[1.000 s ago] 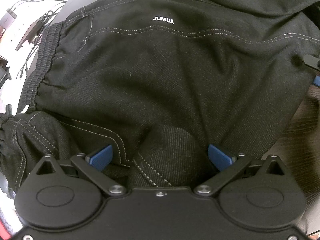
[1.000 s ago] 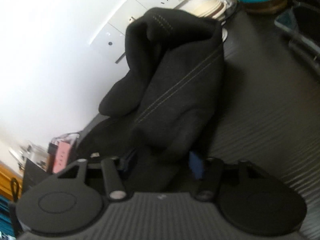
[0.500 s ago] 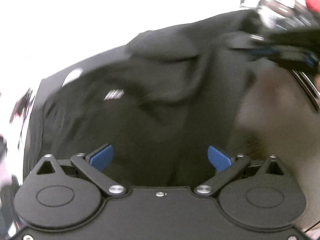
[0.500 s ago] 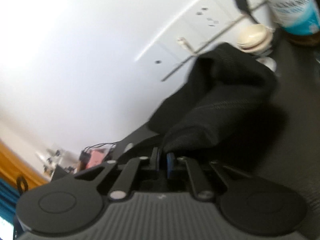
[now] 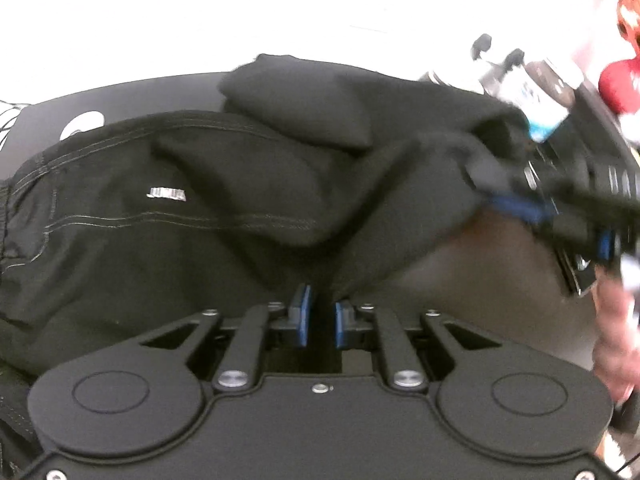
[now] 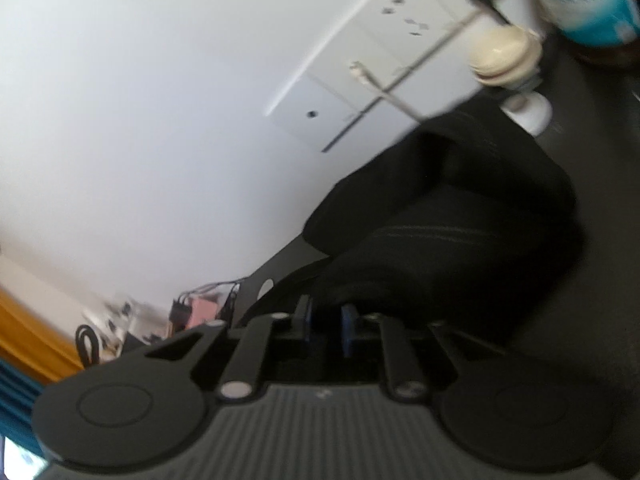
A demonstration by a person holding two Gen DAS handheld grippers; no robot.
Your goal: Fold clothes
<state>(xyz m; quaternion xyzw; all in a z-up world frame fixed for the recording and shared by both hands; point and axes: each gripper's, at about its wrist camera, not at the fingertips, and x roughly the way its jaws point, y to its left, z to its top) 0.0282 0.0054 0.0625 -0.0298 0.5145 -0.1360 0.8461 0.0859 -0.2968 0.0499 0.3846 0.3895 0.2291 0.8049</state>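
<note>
Black trousers [image 5: 180, 248] with pale stitching and a small white label [image 5: 166, 194] lie bunched on the dark table [image 5: 40, 128]. My left gripper [image 5: 320, 312] is closing, its blue pads pinching a raised fold of the cloth. In the left wrist view my right gripper [image 5: 516, 204] appears blurred at the right, holding another part of the cloth up. In its own view the right gripper [image 6: 326, 320] has black trousers [image 6: 460, 240] cloth between its pads, and its jaws are opening slightly. The cloth rises in a hump ahead of it.
A bottle with a teal label [image 6: 592, 8] and a cream round object [image 6: 504, 56] stand by the white socket panel [image 6: 360, 92] on the wall. A red object [image 5: 620, 84] is at the far right. A hand [image 5: 616, 320] shows at the right edge. Cables and a pink box [image 6: 200, 312] clutter the table's end.
My left jaws went from wide open to nearly closed on a fold, and the gripper rose and tilted up. The right jaws closed on the cloth and lifted it.
</note>
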